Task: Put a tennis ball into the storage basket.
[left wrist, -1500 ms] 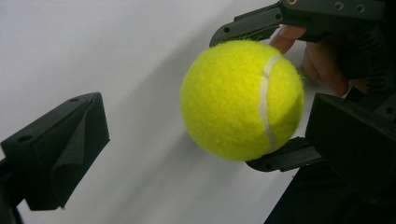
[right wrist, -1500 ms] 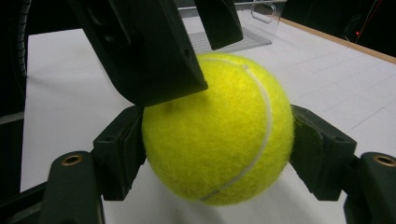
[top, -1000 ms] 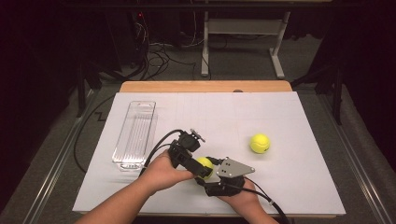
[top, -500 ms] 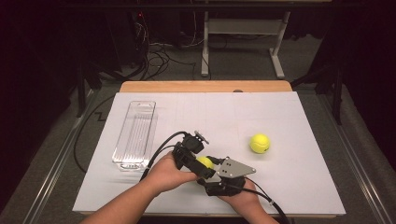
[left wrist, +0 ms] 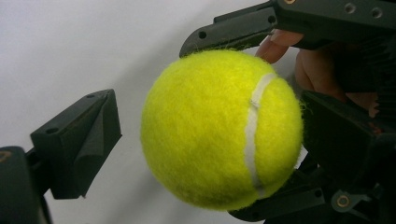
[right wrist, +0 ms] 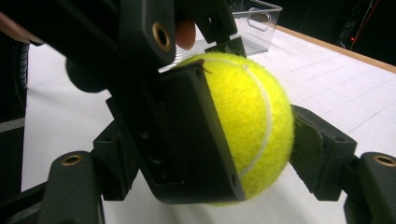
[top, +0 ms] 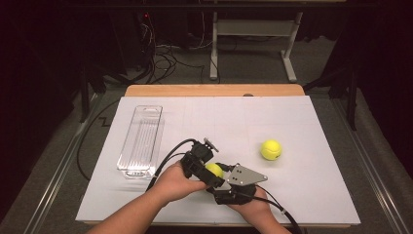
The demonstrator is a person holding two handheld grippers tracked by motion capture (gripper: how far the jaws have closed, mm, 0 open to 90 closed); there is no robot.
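Since the earlier frames, little has shifted on the table: both hands remain together at the near edge, the second ball and the bin lie where they were, and the left gripper's jaws have just been closing around the held ball.

Near zone. The right gripper [top: 217, 176] clamps a yellow tennis ball [top: 213, 169] between its jaws, just above the white table surface [top: 311, 195]. In the right gripper view the ball [right wrist: 243, 126] sits pressed between the near jaws. The left gripper [top: 210, 171] reaches in from the left, its jaws set either side of the same ball. In the left gripper view one jaw stands clear of the ball [left wrist: 219, 130] with a visible gap; the other lies close against the ball's far side, contact not confirmed. The left gripper's setting is therefore partly narrowed, with no grip on the ball yet.

Middle zone. A second tennis ball [top: 271, 149] rests on the white surface, well apart to the right. A clear plastic bin [top: 141, 141] lies lengthwise at the left side.

Far zone. A wooden table edge [top: 214, 90] shows past the white sheet. Beyond it lie a grey floor, loose cables [top: 160, 51] and a white table frame [top: 253, 29] against a dark room.
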